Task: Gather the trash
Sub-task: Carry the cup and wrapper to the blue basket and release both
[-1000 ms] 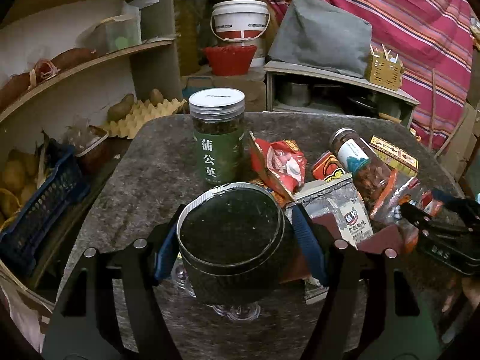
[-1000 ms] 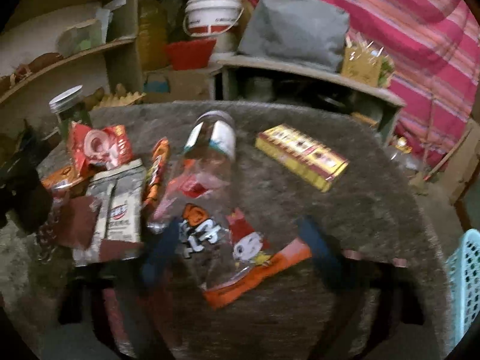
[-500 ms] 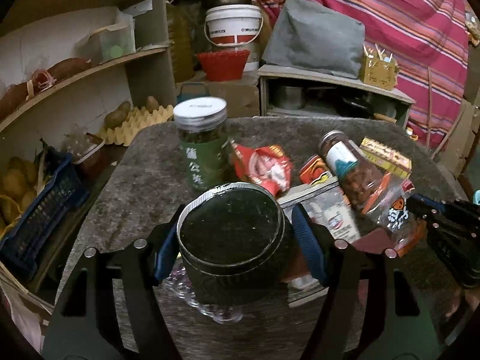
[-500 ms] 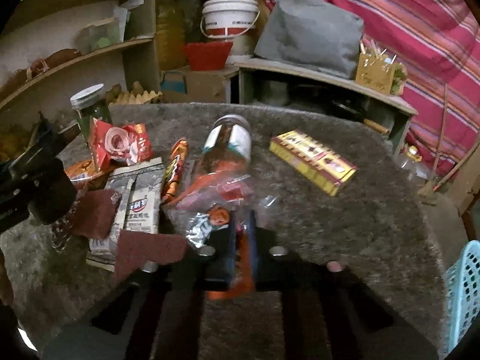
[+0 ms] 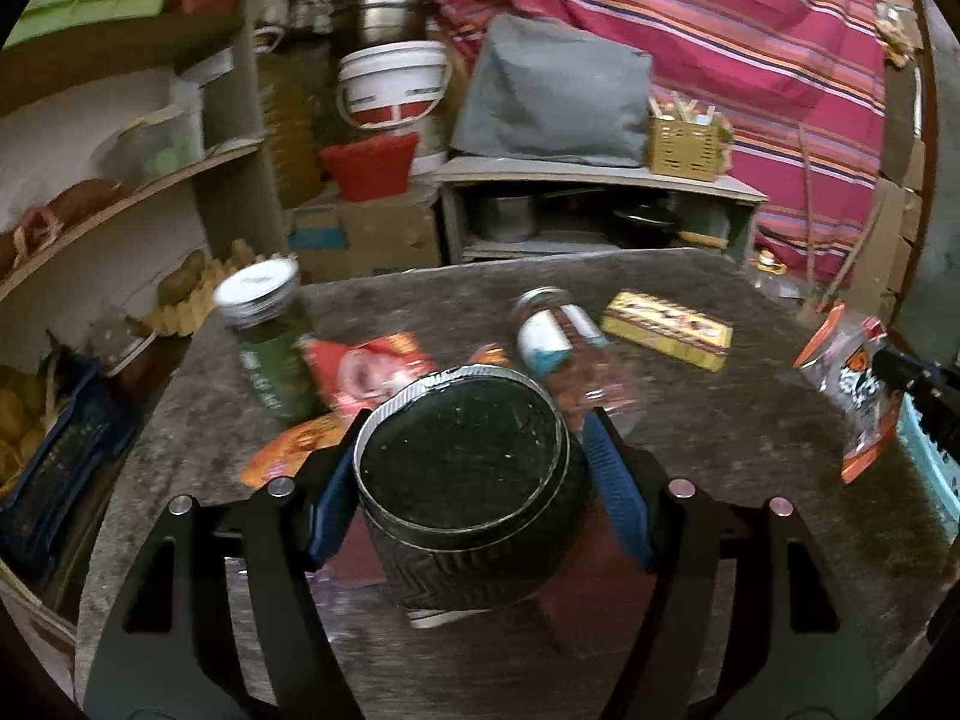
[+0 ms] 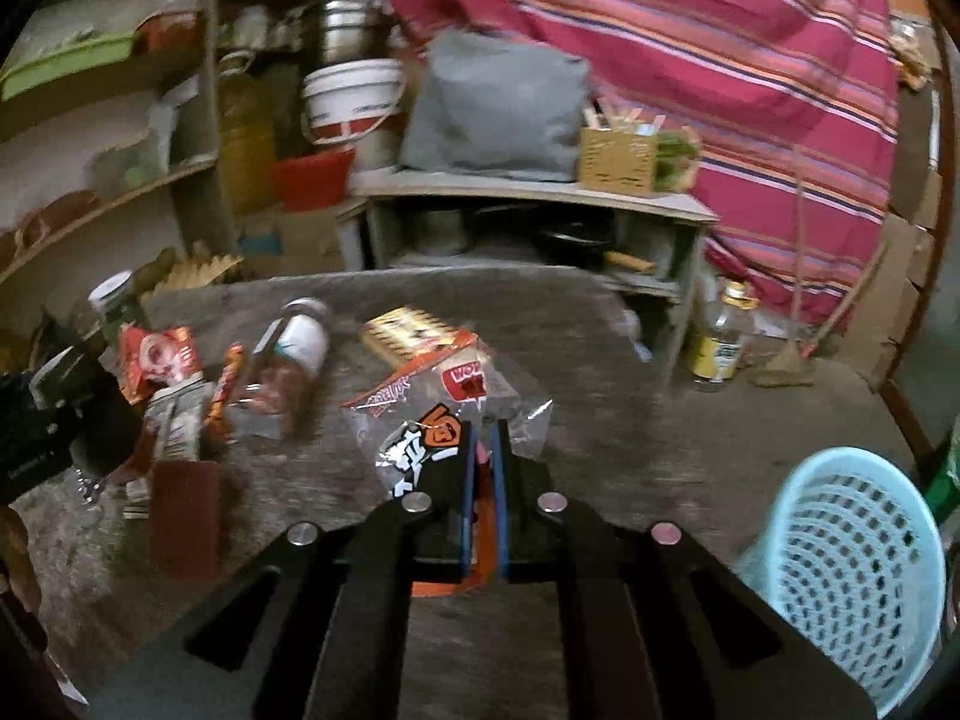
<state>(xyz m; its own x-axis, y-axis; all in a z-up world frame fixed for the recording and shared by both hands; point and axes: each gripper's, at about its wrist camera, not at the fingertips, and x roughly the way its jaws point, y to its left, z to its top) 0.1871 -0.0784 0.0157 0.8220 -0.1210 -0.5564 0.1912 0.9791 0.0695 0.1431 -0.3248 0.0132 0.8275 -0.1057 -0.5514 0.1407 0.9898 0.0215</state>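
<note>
From the left wrist view, the left claw (image 5: 467, 474) grips a dark round tin (image 5: 465, 480) between its blue pads, held above the grey surface (image 5: 720, 420). Beyond the tin lie a green jar (image 5: 270, 348) with a white lid, a red snack packet (image 5: 366, 369), a toppled glass jar (image 5: 564, 354) and a yellow box (image 5: 666, 330). At the right edge of this view the clear snack wrapper (image 5: 852, 396) hangs in the air from the other claw, clear of the surface. The tin looks rigid and heavy for its grip, so the left claw would do well to keep it level and out of the right arm's path.

From the right wrist view, the right claw (image 6: 483, 480) is pinched nearly shut on the wrapper (image 6: 444, 420), with only a thin strip of film between the pads. The pale blue basket (image 6: 852, 564) stands low to the right, off the edge of the surface, its mouth tilted toward the camera. The step in hand appears to be carrying the wrapper to that basket. To do it well, the claw should swing right and down until the whole wrapper hangs over the basket mouth, then open. Light film can cling to a pad or drift past the rim, so releasing low inside the opening is the safer choice
</note>
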